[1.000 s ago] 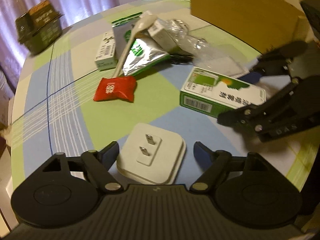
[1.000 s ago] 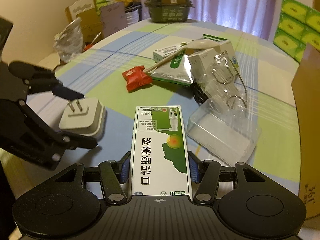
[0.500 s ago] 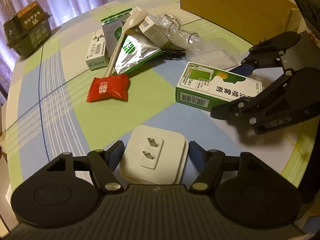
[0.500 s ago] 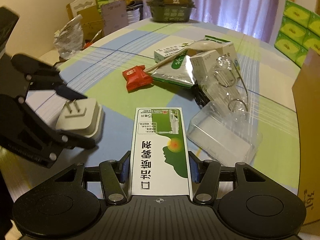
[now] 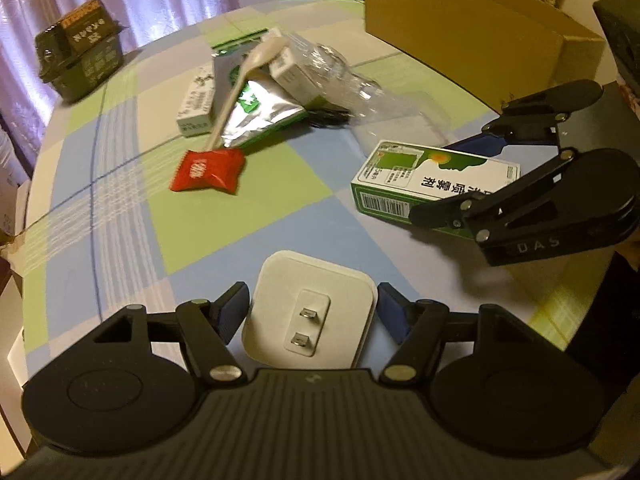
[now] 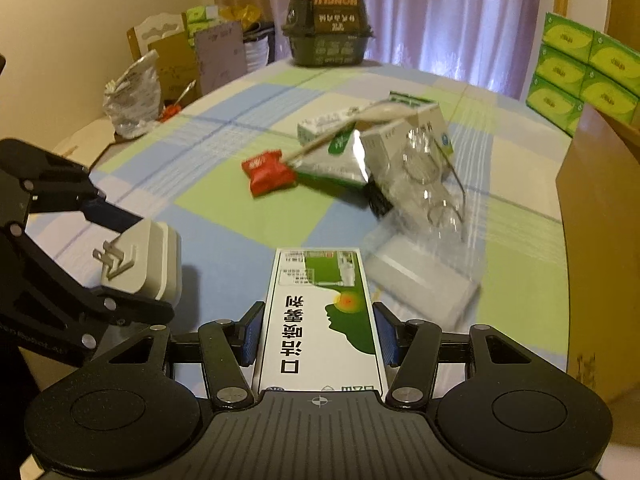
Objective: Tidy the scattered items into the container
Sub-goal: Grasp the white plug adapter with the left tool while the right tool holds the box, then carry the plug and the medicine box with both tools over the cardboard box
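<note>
A: Right, containers first. We log one cardboard box [image 5: 472,36] at the far right of the table [image 5: 120,216]; its inside is hidden from both cameras, so we cannot tell what it holds. One dark lidded tub [image 6: 326,32] sits at the far edge, closed.

B: Counts on the checked cloth?

A: We count one red sachet [image 5: 208,170], one foil pouch [image 5: 256,112] with one pale spoon [image 5: 248,76] lying across it, two small white cartons [image 5: 198,106] in that pile, one crumpled clear plastic tray [image 6: 424,264], and something black under the pile that we cannot make out. Stacked green tissue packs [image 6: 580,64] stand off the table, number unclear.

B: And the two tools?

A: Left gripper [image 5: 310,314] sits low and near level, its blue pads against both sides of the white plug adapter [image 5: 310,320], prongs facing up. From the right wrist view the adapter appears tilted and raised off the cloth, with a shadow beneath it.

B: Right side?

A: Right gripper [image 6: 320,338] points along the table, fingers pressed on the long sides of the green-and-white spray box [image 6: 320,320]. That box lies lengthwise between the fingers, just beside the clear tray. We note both carried items are outside the cardboard box.
</note>
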Demonstrator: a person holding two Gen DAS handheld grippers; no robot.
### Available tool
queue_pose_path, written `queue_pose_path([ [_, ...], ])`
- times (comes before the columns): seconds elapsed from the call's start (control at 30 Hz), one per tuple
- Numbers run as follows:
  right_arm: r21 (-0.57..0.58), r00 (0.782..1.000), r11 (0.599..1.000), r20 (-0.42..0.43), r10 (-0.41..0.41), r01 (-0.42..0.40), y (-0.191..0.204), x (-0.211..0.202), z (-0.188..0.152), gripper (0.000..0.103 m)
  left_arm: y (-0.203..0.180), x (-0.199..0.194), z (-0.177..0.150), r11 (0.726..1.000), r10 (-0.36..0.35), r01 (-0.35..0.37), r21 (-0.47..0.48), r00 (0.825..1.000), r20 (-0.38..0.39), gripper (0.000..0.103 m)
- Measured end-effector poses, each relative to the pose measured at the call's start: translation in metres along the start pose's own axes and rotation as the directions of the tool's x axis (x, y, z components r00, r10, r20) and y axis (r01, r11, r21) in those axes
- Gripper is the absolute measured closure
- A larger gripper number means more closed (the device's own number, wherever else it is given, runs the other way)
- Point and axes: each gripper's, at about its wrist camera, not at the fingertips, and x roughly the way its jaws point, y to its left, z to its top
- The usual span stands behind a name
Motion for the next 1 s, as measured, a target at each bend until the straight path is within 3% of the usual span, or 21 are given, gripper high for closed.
queue_pose_path([
  [0.23, -0.015, 1.000, 1.000, -0.023, -0.016, 0.016, -0.001, 0.004, -0.012, 0.045, -0.014, 0.011, -0.011, 0.984, -0.020, 0.028, 0.173, 0.999, -0.049, 0.036],
  [0.6, -0.007, 1.000, 1.000, -0.025, -0.013, 0.013, -0.002, 0.009, -0.010, 0.044, -0.001, 0.010, -0.014, 0.970, -0.086, 0.102, 0.221, 0.993, -0.081, 0.035],
  [0.63, -0.006, 1.000, 1.000, -0.026, -0.011, 0.011, -0.001, 0.010, -0.010, 0.037, 0.000, 0.010, -0.015, 0.970, -0.092, 0.108, 0.220, 0.993, -0.080, 0.035],
  [0.67, -0.005, 0.999, 1.000, -0.029, -0.015, 0.014, -0.001, 0.010, -0.010, 0.024, 0.001, 0.010, -0.015, 0.970, -0.100, 0.115, 0.216, 0.992, -0.079, 0.035],
  [0.7, -0.006, 0.999, 1.000, -0.029, -0.014, 0.014, 0.000, 0.011, -0.011, 0.023, 0.002, 0.010, -0.016, 0.969, -0.106, 0.121, 0.214, 0.991, -0.080, 0.035],
  [0.93, 0.019, 0.999, 1.000, -0.042, -0.006, 0.006, -0.001, 0.013, -0.010, 0.023, 0.008, 0.009, -0.017, 0.978, -0.130, 0.143, 0.151, 0.987, -0.094, 0.042],
  [1.0, 0.021, 0.999, 1.000, -0.037, -0.012, 0.013, -0.002, 0.010, -0.009, 0.045, 0.006, 0.008, -0.017, 0.982, -0.121, 0.133, 0.137, 0.988, -0.092, 0.042],
])
